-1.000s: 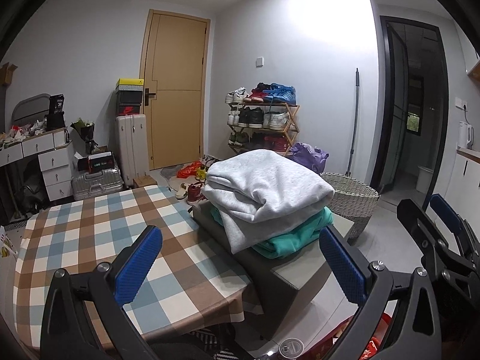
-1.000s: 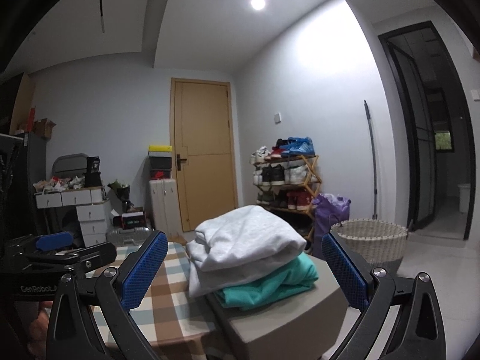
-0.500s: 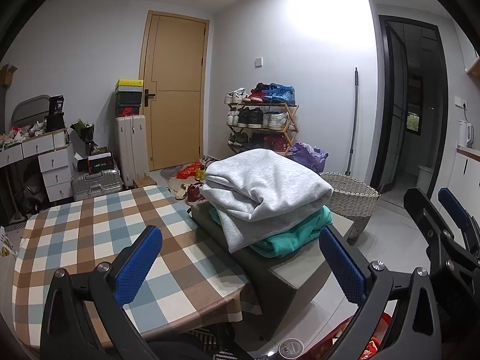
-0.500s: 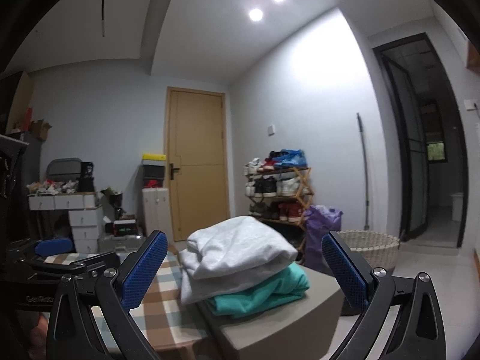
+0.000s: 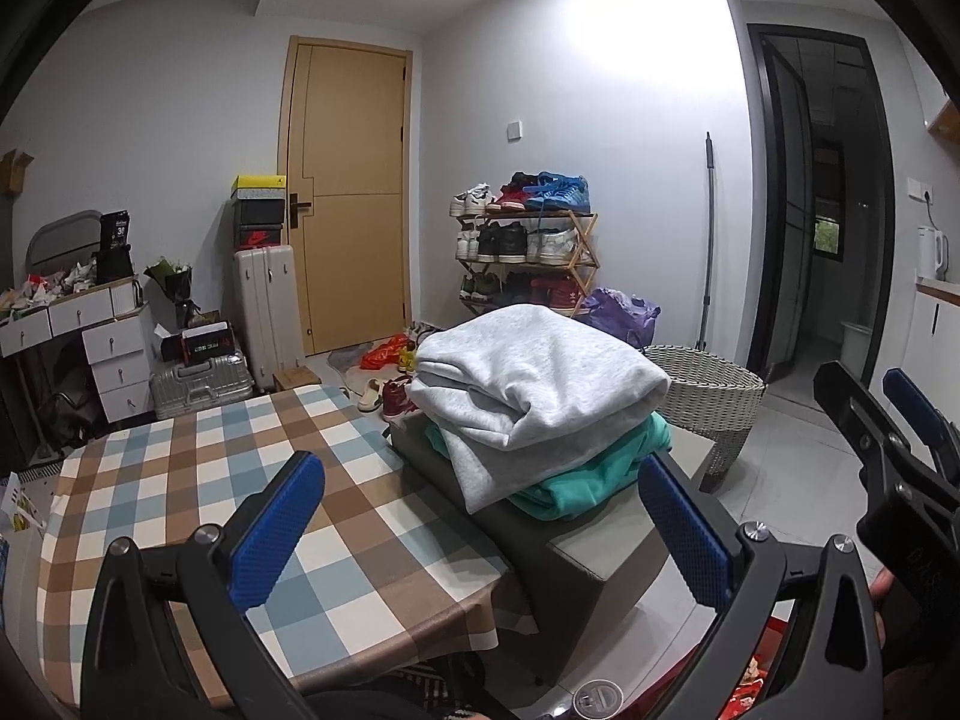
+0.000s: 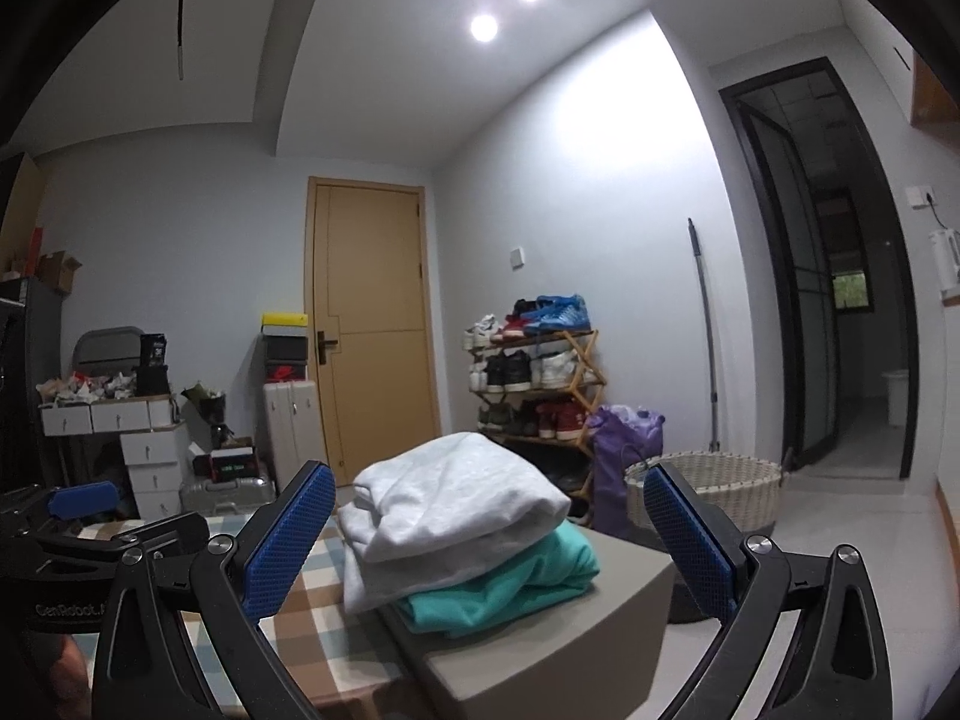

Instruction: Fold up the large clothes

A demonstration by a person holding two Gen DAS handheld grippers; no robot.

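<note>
A folded grey sweatshirt point(image 5: 534, 384) point(image 6: 456, 504) lies on top of a folded teal garment point(image 5: 588, 468) point(image 6: 510, 582). Both rest on a grey box-shaped stool point(image 5: 600, 546) point(image 6: 558, 636) beside the checked table point(image 5: 198, 480). My left gripper point(image 5: 480, 534) is open and empty, held above the table's near edge, short of the pile. My right gripper point(image 6: 489, 540) is open and empty too, raised in front of the pile. In the left wrist view the right gripper point(image 5: 888, 426) shows at the right edge. The left gripper point(image 6: 90, 516) shows at the left in the right wrist view.
A woven basket point(image 5: 702, 384) and a purple bag point(image 5: 618, 312) stand behind the stool. A shoe rack point(image 5: 528, 252), a tan door point(image 5: 354, 198), suitcases point(image 5: 264, 306) and white drawers point(image 5: 114, 348) line the far wall. Shoes point(image 5: 384, 390) lie on the floor.
The right gripper has tilted upward, so the pile sits lower in its view and more ceiling shows. The left gripper has barely moved. Both stay open.
</note>
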